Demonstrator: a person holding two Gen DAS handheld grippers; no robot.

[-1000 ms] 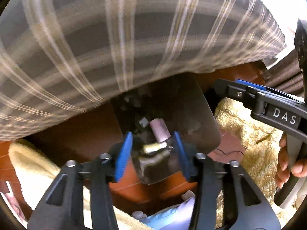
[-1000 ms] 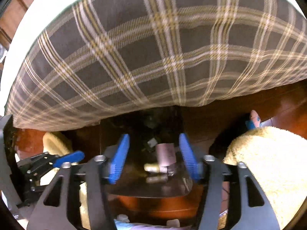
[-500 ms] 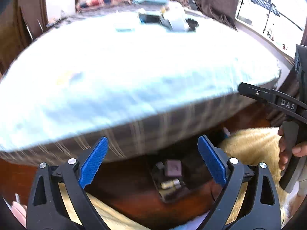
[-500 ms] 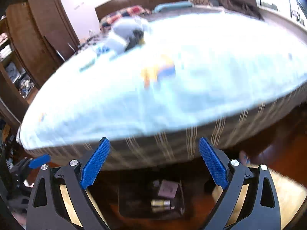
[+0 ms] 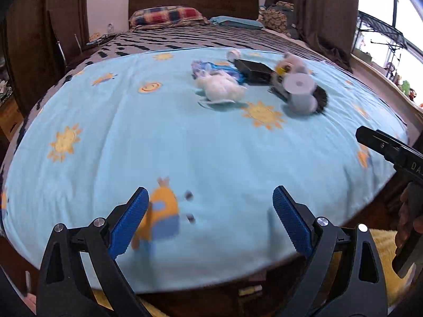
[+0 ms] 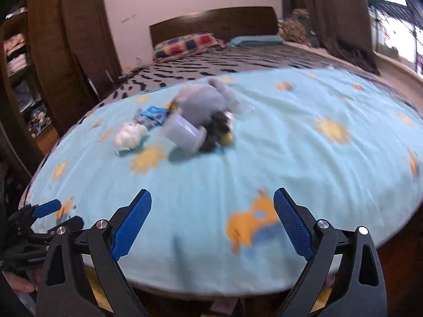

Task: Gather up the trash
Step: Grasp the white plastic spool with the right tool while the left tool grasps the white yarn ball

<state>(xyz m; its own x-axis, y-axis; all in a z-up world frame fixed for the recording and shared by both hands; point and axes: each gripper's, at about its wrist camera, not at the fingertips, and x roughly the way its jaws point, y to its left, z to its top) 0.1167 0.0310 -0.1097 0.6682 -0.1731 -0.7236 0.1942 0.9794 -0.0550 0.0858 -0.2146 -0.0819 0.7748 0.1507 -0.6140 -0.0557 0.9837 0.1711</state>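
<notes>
plainly, both grippers were lifted over the near edge of the bed (image 5: 185,145), probably so the person could look across the light blue sheet for the next pieces of trash. the left gripper (image 5: 210,220) had its blue pads spread wide with nothing between them. the right gripper (image 6: 211,222) was also apart and empty, though its jaws were closing a little.

the trash lay in one cluster toward the far side of the sheet, well apart from both grippers: a crumpled white tissue (image 5: 220,88), a blue wrapper (image 5: 227,70) just beyond it, a black box (image 5: 252,70), and a pale plastic cup (image 5: 300,92) on its side, touching a dark bristly thing to its right (a brush, perhaps; too blurred to tell). a grey soft lump (image 6: 203,100) sat behind the cup, and whether it was trash or a toy could not be judged.

below the bed's edge a dark container on the floor (image 5: 251,288) was mostly cut off, so its contents could not be made out. only the fingers (image 5: 407,222) of the person's right hand showed, at the right edge of the left wrist view.
</notes>
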